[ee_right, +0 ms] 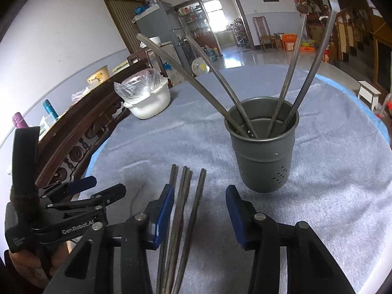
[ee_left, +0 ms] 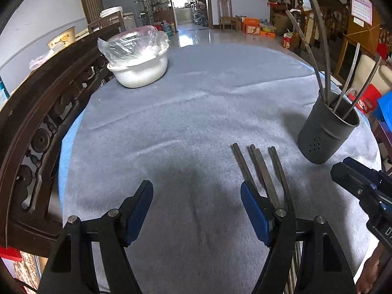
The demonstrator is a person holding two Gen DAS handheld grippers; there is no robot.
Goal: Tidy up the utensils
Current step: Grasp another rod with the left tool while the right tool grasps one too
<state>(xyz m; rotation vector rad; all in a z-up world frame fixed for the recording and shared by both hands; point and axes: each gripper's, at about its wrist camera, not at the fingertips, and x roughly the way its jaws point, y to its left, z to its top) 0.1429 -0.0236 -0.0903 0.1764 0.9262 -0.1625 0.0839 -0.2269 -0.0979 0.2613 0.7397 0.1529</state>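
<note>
Four on the cloth: chopsticks (ee_right: 182, 210) lie side by side, running up between the fingers of the right gripper (ee_right: 199, 216), nearer its left finger (ee_right: 163, 214).
Four in the cup: more chopsticks (ee_right: 286, 90) lean out of the grey cup (ee_right: 264, 156), which stands just past the right finger (ee_right: 236, 216).
Right fingers: part-way spread around the lying sticks; no pad presses on them.
Left fingers: the left gripper (ee_left: 197, 213) stands wide apart over bare cloth, holding nothing; the sticks (ee_left: 263, 171) lie outside its right finger (ee_left: 254, 216).
Step in hand: probably the reach for the next stick to carry to the cup.
Next move: likely a lower approach, then a squeeze on one stick, not the whole bunch; the tips sit close together, so singling one out may be fiddly.
Right view only: the cup's inside and all eight sticks plainly.
Left view only: the open cloth ahead of its fingers, out to the white bowl (ee_left: 139, 69).
</note>
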